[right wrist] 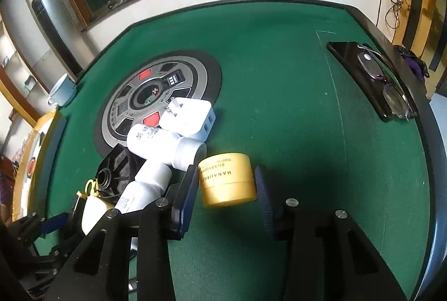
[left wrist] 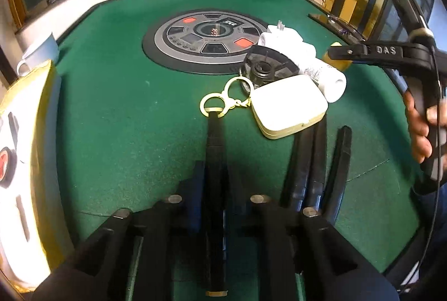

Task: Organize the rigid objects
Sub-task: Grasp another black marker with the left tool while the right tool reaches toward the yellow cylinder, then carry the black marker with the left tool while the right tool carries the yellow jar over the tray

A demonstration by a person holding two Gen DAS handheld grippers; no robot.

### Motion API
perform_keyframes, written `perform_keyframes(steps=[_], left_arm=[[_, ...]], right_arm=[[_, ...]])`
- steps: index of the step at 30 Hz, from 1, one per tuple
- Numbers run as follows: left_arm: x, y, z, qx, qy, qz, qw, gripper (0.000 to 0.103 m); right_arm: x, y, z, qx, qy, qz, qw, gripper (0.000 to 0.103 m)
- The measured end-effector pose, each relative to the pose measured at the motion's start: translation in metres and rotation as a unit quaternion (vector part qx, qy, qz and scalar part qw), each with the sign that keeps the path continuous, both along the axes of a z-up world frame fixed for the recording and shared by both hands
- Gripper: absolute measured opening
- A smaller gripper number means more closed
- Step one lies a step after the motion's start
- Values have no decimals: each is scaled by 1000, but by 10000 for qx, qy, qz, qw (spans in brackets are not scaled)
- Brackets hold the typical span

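The left gripper (left wrist: 214, 116) has its jaws pressed together on a dark strap whose end carries a gold key ring (left wrist: 213, 104). A short chain links the ring to a cream case (left wrist: 289, 109) lying at about two o'clock from it on the green table (left wrist: 125, 105).

The right gripper (right wrist: 226, 183) is spread around a yellow jar (right wrist: 227, 179); the left pad looks to be touching its side, the right pad stands just clear, though the fisheye makes that hard to judge.

At ten o'clock from the jar lie two white bottles (right wrist: 164, 144), a white plug (right wrist: 187, 118) and a black plastic part (right wrist: 117, 169).
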State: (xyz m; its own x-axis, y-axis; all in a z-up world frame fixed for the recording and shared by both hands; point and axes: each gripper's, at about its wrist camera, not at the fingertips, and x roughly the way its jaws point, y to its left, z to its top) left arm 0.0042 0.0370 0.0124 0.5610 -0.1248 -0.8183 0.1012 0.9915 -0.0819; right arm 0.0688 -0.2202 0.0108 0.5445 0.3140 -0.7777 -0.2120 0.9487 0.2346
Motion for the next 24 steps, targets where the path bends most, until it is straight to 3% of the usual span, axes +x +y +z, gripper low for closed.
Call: perform_keyframes(steps=[2,12,24], left_arm=[[-4,4,0,-360,45,-29,9993,12],[-31,14,22,-378,-537,304,9974,12],[-58,41,53,345,-1573,1116,9806,12]], right_arm=[[-10,-7,7,88,-147,-79,9998,37],[-44,17,39,570,-755,277,9951,37],[-87,70,52,522,-1231,918,9868,37]])
